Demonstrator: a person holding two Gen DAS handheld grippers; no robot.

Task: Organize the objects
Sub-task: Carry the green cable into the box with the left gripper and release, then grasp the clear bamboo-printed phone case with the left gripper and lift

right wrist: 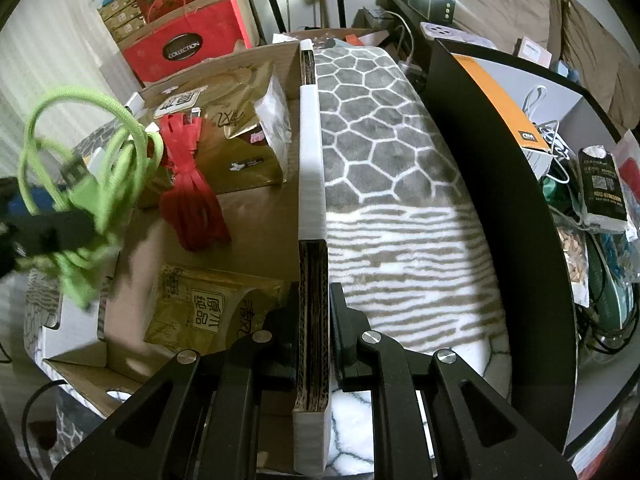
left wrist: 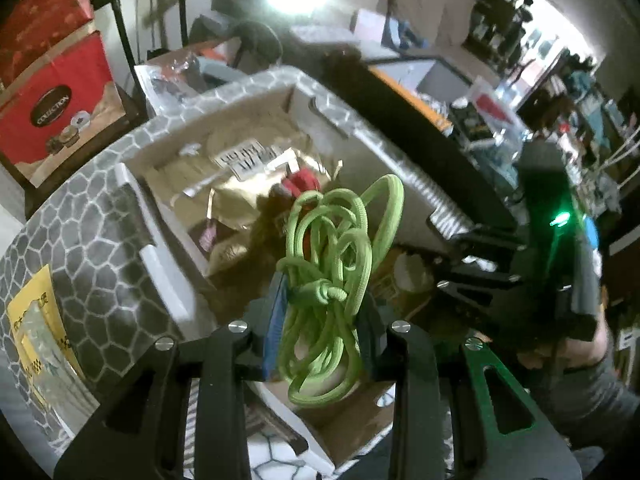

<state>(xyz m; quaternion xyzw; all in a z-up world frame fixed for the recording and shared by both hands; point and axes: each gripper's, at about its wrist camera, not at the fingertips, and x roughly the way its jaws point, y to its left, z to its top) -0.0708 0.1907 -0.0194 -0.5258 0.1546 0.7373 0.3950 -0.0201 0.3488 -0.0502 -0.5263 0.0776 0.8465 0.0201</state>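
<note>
Two gold packets (right wrist: 192,312), red cable bundle (right wrist: 192,196) inside box (right wrist: 310,184)

The red cardboard gift box (right wrist: 182,50) at the upper left carries a dark oval badge reading "COLLECTION". The gold foil packet (right wrist: 200,312) lying in the open carton, lower left of centre, bears Chinese characters in a framed panel. Other print is too blurred or small to read.
</note>
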